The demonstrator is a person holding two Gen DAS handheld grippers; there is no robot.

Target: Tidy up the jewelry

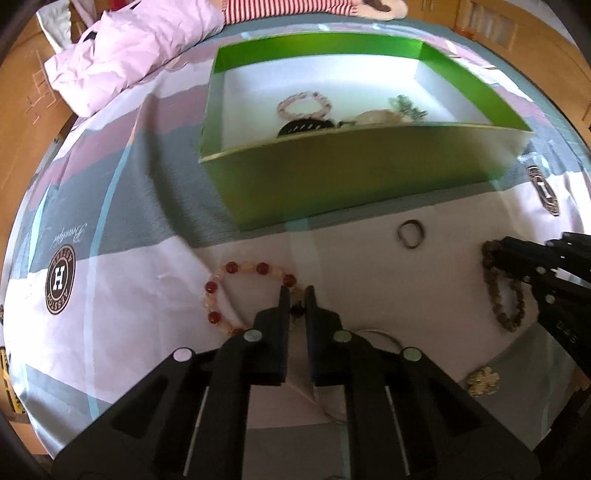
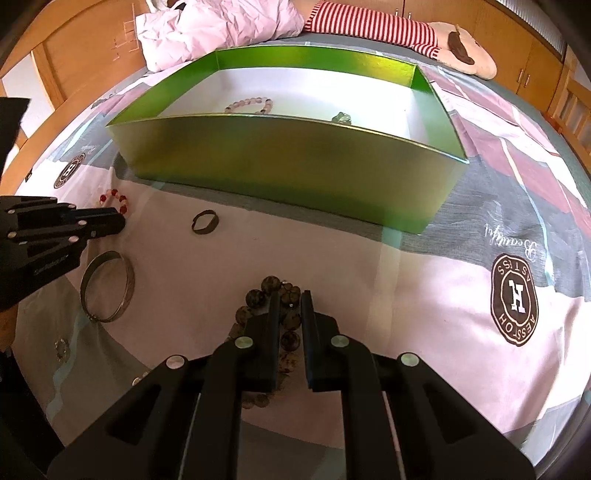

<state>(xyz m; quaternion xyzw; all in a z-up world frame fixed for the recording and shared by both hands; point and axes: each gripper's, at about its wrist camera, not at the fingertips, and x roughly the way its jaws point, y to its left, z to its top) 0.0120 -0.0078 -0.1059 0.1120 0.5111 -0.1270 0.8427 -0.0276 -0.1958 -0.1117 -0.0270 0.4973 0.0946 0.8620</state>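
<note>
A green box [image 1: 343, 177] with a white floor stands on the bed and holds a pink bead bracelet [image 1: 304, 105], a dark item and a green piece. My left gripper [image 1: 297, 291] is shut on a red and cream bead bracelet [image 1: 236, 291] lying in front of the box; that bracelet also shows in the right wrist view [image 2: 114, 199]. My right gripper [image 2: 290, 295] is shut on a brown bead bracelet [image 2: 275, 295], which also shows in the left wrist view [image 1: 504, 295]. A small dark ring [image 1: 410, 233] and a metal bangle [image 2: 109, 286] lie on the sheet.
A gold flower brooch [image 1: 482, 380] lies at the right. A purple jacket [image 1: 133, 48] and a striped plush toy [image 2: 388, 29] lie behind the box. Wooden bed rails [image 2: 74, 66] border the sheet.
</note>
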